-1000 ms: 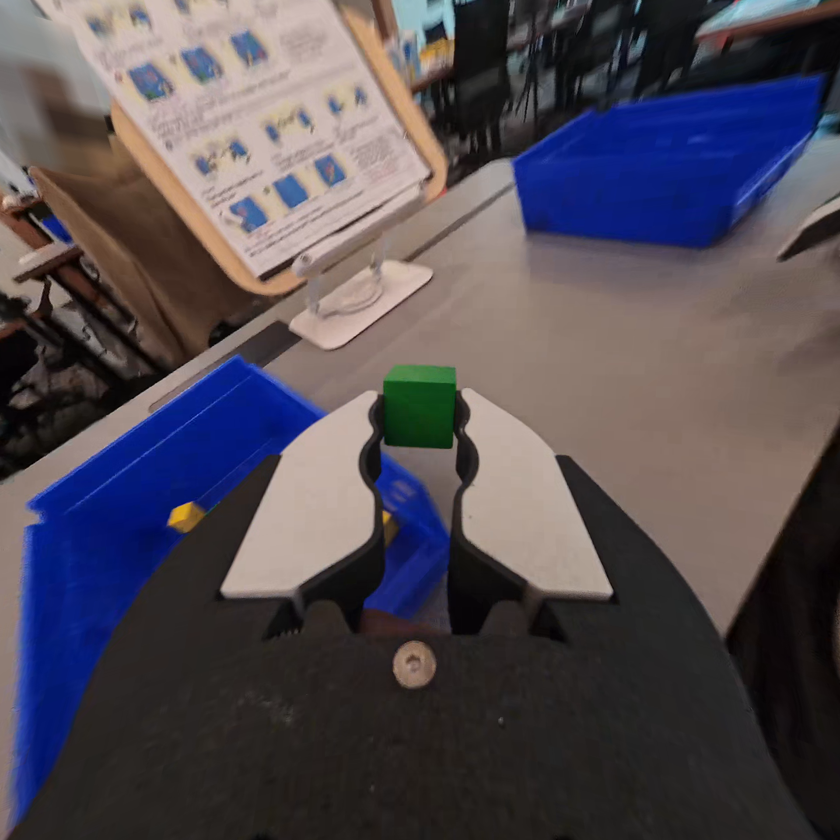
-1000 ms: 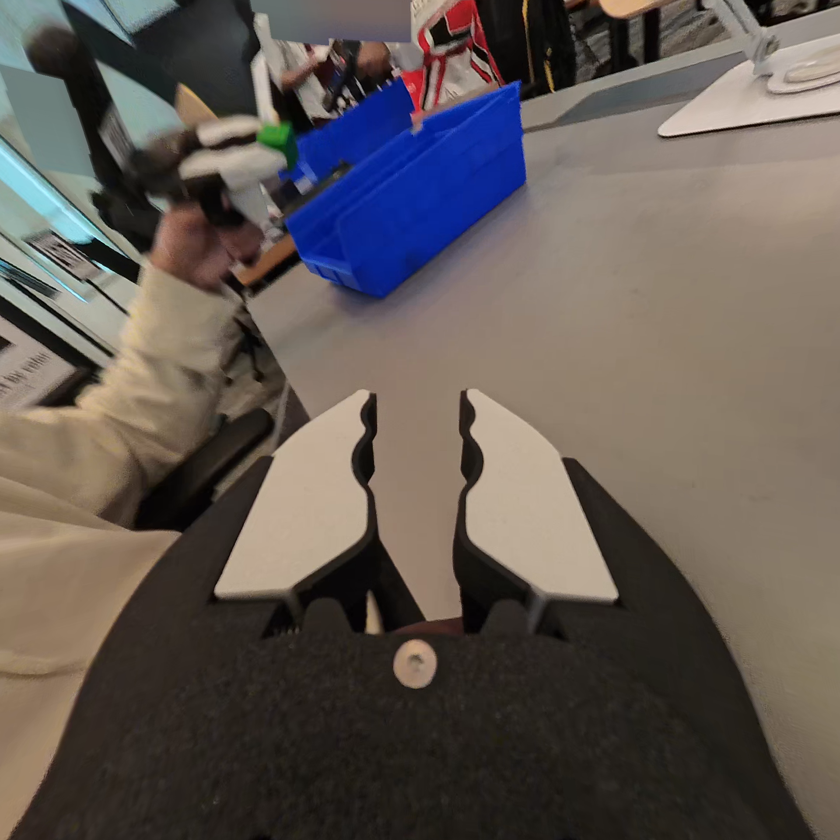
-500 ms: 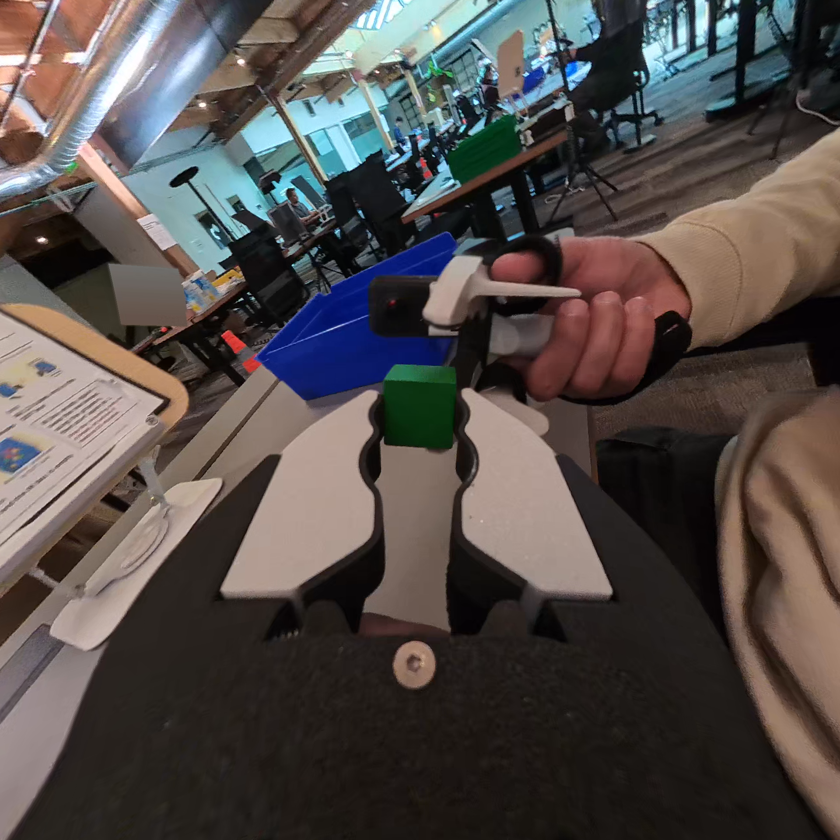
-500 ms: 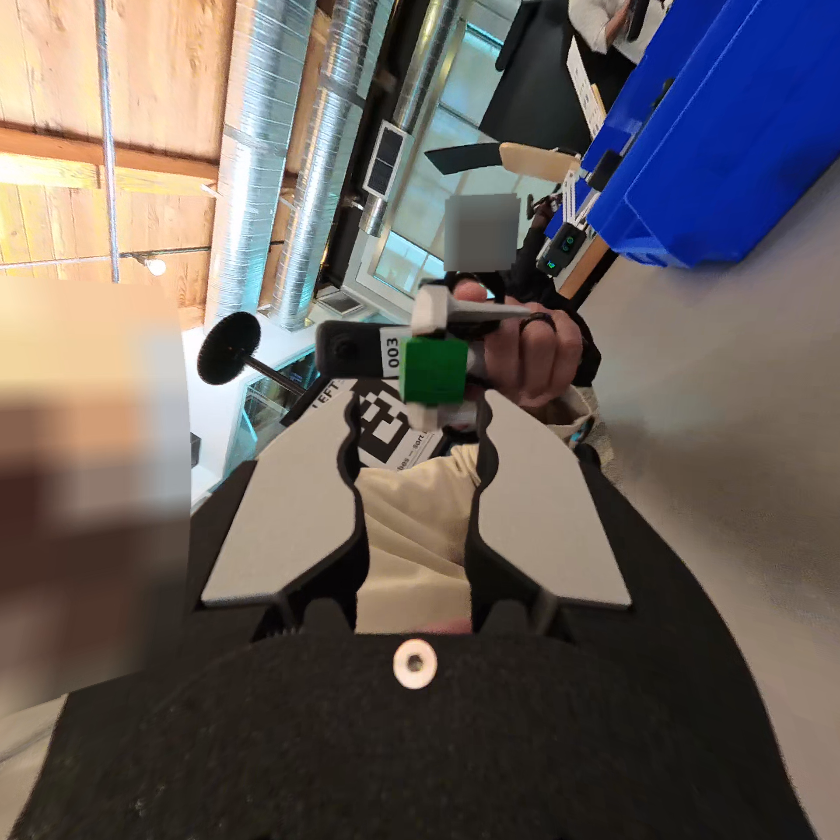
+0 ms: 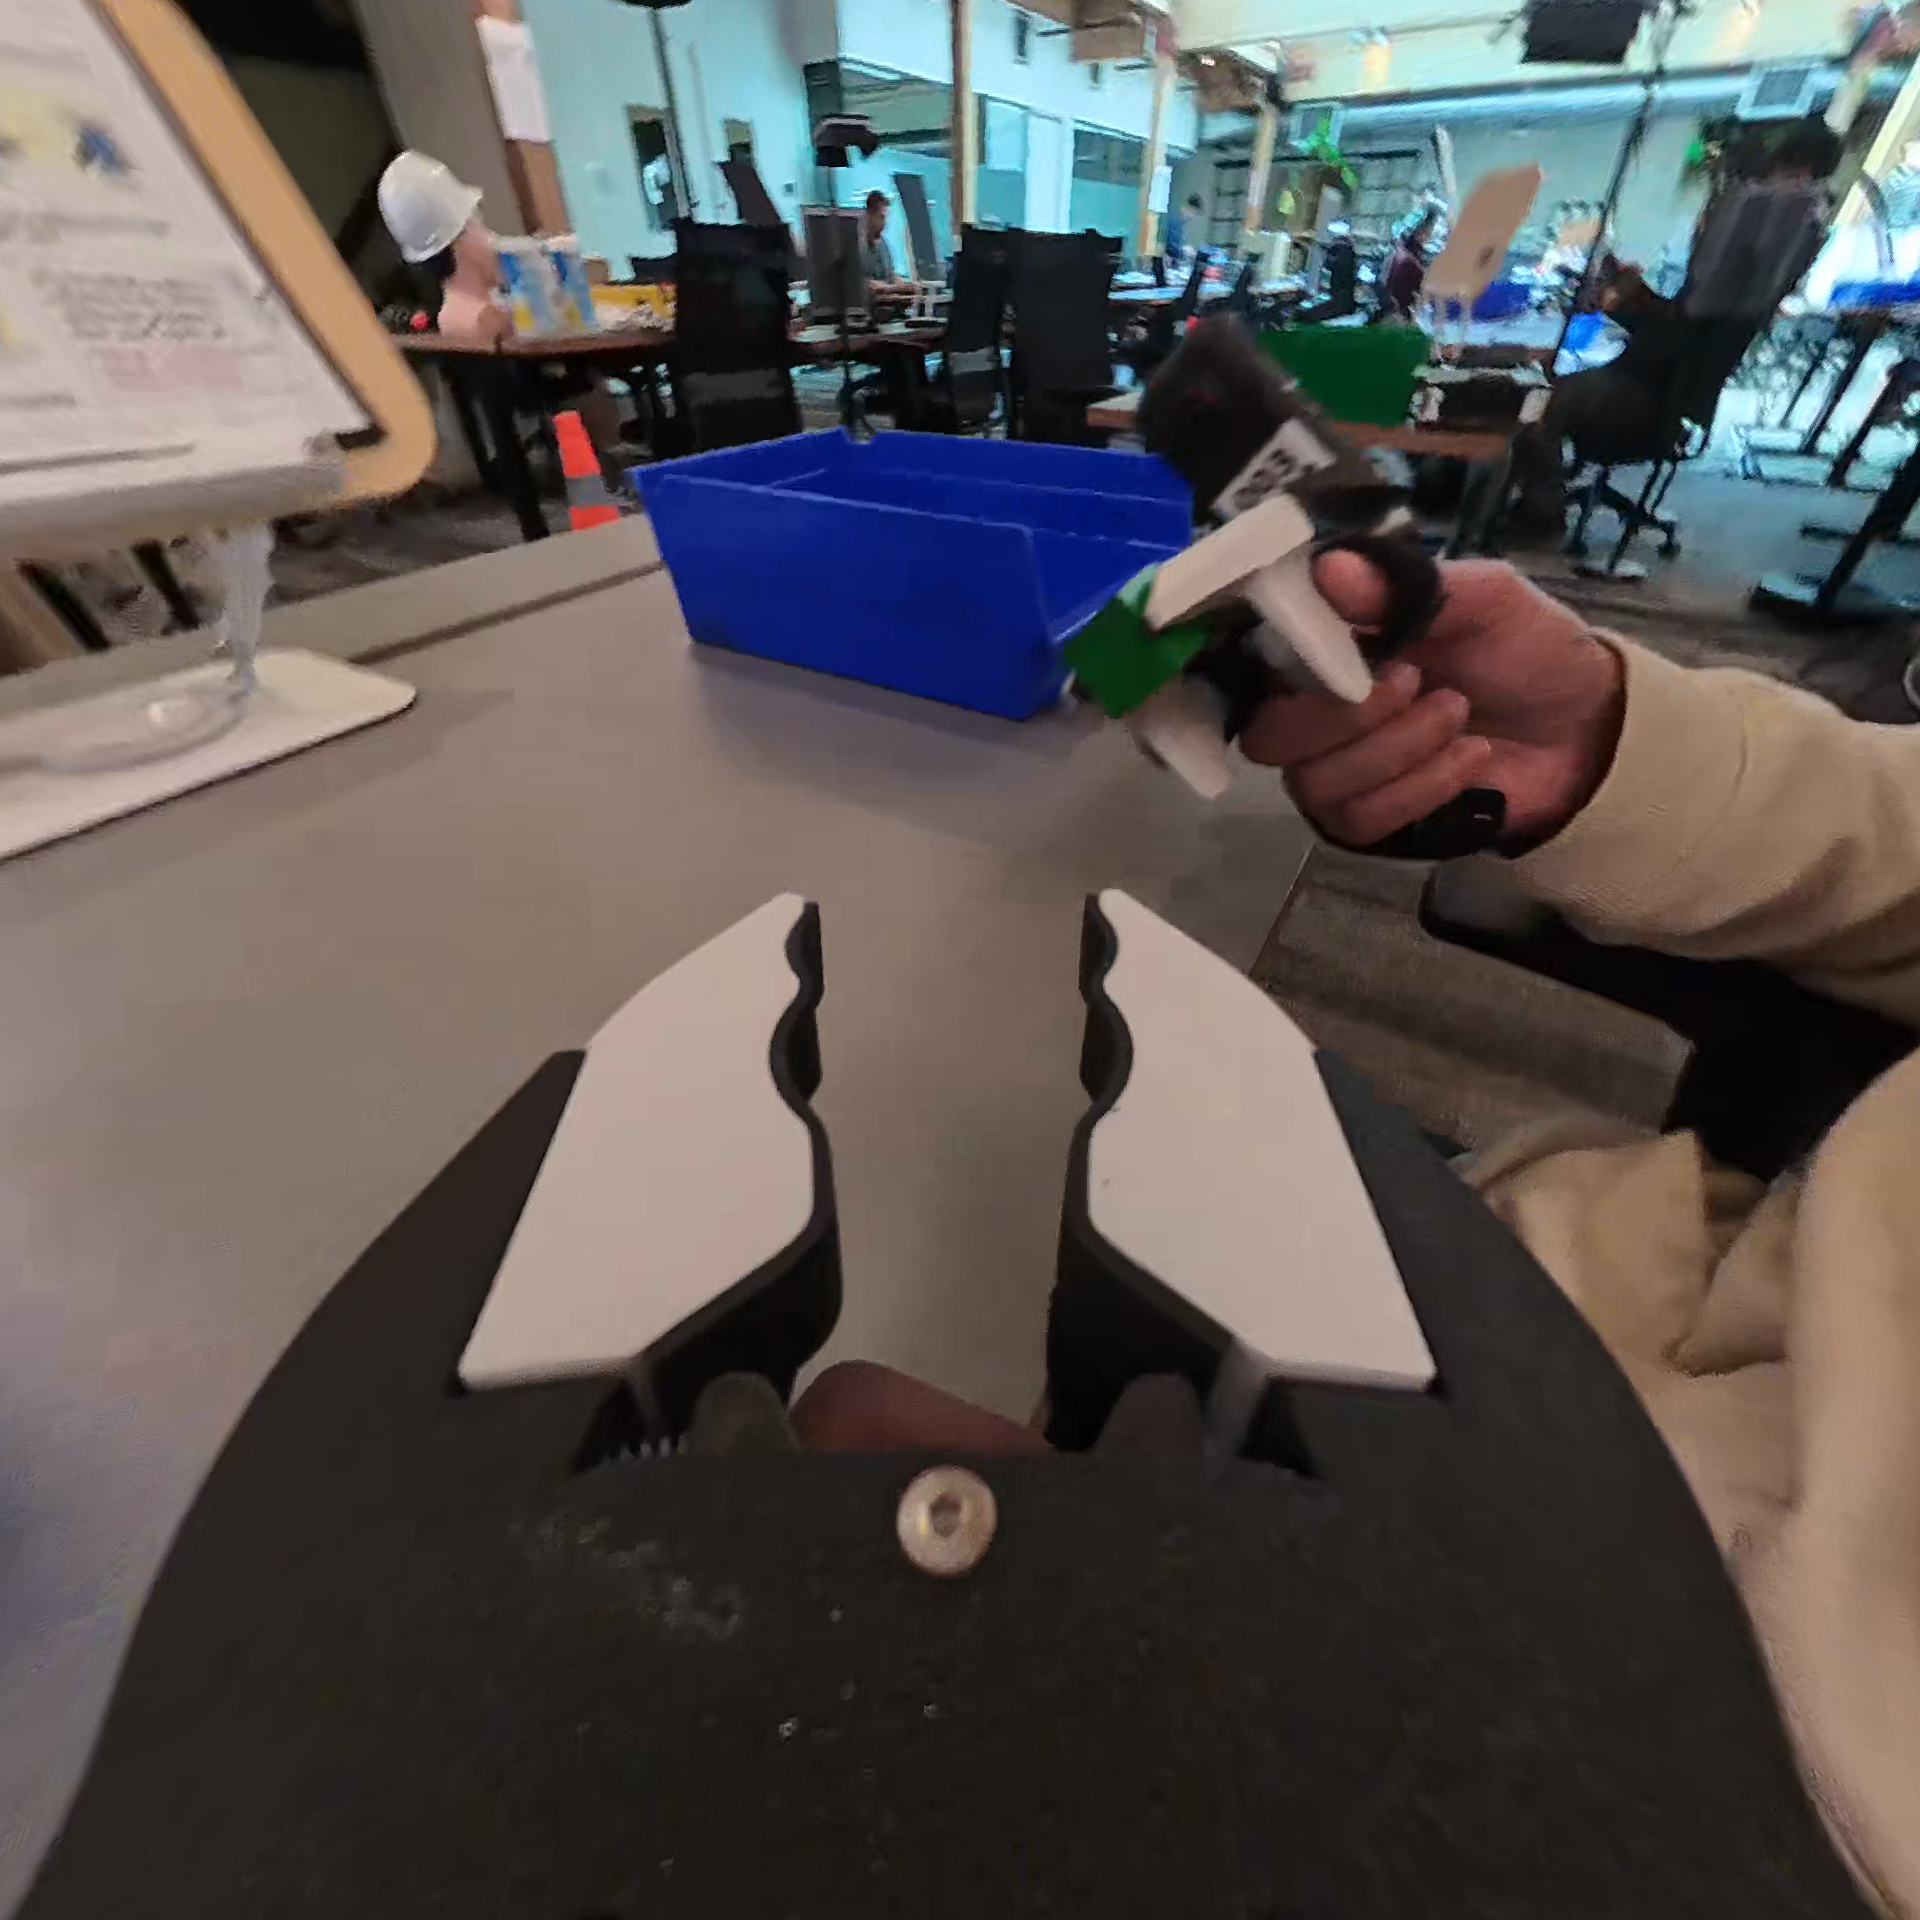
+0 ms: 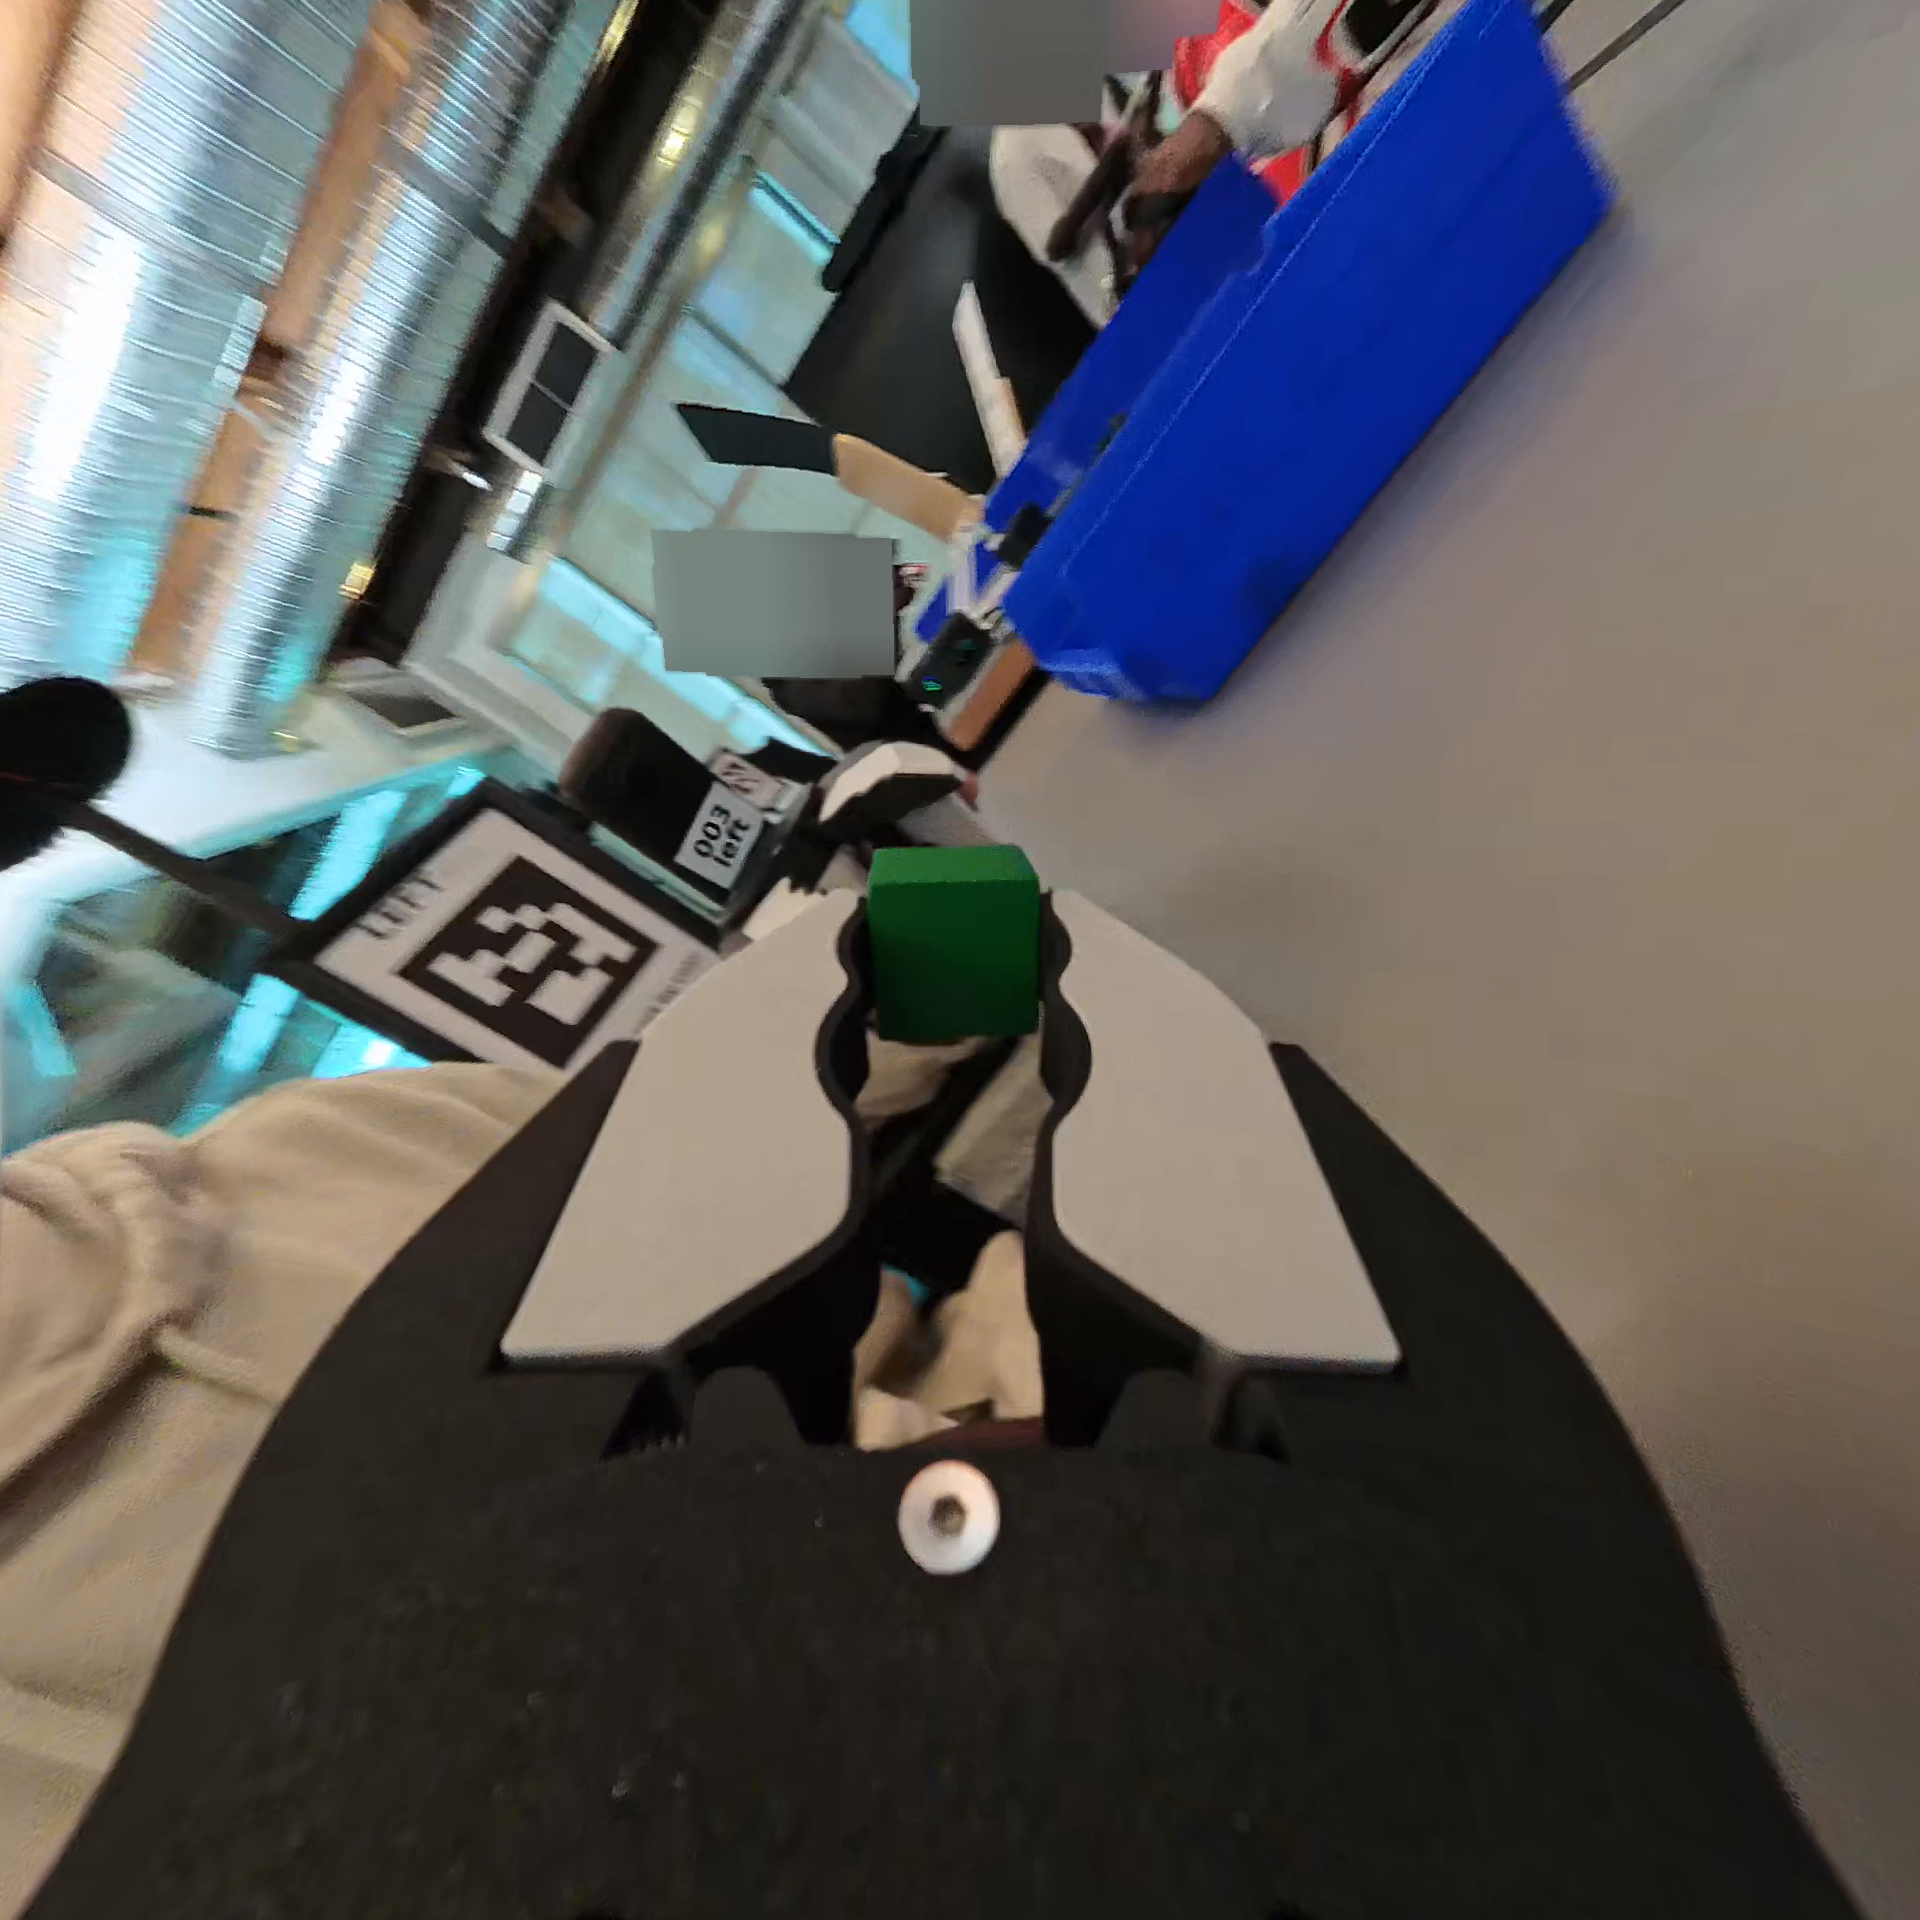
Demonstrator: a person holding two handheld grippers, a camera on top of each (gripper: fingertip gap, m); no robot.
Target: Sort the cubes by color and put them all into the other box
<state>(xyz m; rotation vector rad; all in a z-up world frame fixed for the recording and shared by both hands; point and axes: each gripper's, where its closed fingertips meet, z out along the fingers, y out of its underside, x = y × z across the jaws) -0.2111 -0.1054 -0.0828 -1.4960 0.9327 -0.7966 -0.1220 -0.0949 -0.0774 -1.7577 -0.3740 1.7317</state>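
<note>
My left gripper (image 5: 945, 914) is open and empty, low over the grey table (image 5: 520, 935). My right gripper (image 6: 951, 914) is shut on a green cube (image 6: 954, 940), held in the air. In the left wrist view the right gripper (image 5: 1138, 675) shows farther off with the green cube (image 5: 1117, 649) between its white fingers, beside the near corner of a blue box (image 5: 914, 582). A blue box (image 6: 1299, 416) also shows in the right wrist view, on the table. The left gripper's body with a black-and-white marker (image 6: 520, 956) shows behind the cube.
A tilted board with an instruction sheet (image 5: 156, 312) stands on a white base (image 5: 187, 727) at the left. The table's edge (image 5: 1283, 904) runs close on the right. A hand and beige sleeve (image 5: 1714, 810) hold the right gripper. Desks and chairs stand beyond. About 10 cm separates my left fingertips from my right.
The green cube has passed from my left gripper to my right one. The left gripper has opened and drawn back; the right gripper has shut on the cube.
</note>
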